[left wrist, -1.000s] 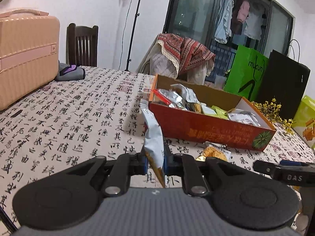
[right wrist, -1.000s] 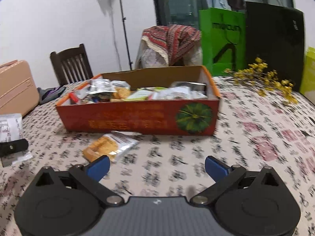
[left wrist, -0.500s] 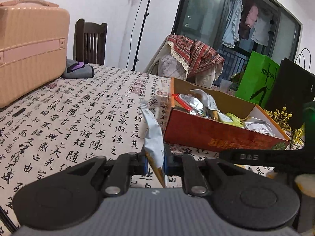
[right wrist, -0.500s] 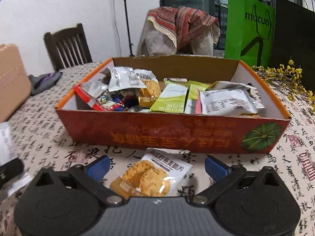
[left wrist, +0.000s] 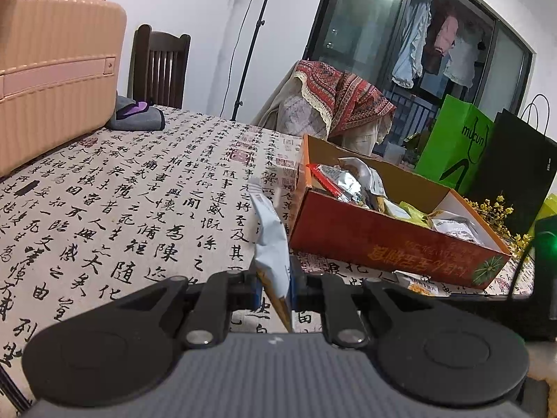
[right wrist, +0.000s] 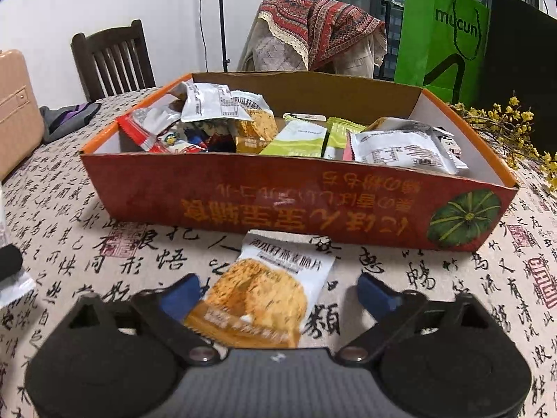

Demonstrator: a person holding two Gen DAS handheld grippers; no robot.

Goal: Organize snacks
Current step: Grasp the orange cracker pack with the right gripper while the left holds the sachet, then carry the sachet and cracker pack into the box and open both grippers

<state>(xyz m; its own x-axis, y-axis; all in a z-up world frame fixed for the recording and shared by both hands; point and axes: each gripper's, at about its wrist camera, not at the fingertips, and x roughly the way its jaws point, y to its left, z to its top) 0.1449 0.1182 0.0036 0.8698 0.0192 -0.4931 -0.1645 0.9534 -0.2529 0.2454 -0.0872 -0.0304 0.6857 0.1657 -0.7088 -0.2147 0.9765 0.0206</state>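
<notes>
Black writing covers the tablecloth point(right wrist: 62, 216), and a red box point(right wrist: 285, 202) of snacks sits on it. One packet point(right wrist: 264, 292) lies flat in front of the box between the right gripper's point(right wrist: 278, 294) closing fingers, its long side pointing at the box and its near end hidden under the gripper. The left gripper point(left wrist: 275, 284) is squeezed tight on a pale bag point(left wrist: 271, 244) standing on edge, its bottom cut off from view.

A pale snack packet point(left wrist: 271, 244) stands upright, pinched on edge. A crisp packet point(right wrist: 264, 292) lies flat before the red box point(right wrist: 278, 202), which holds many snacks.
</notes>
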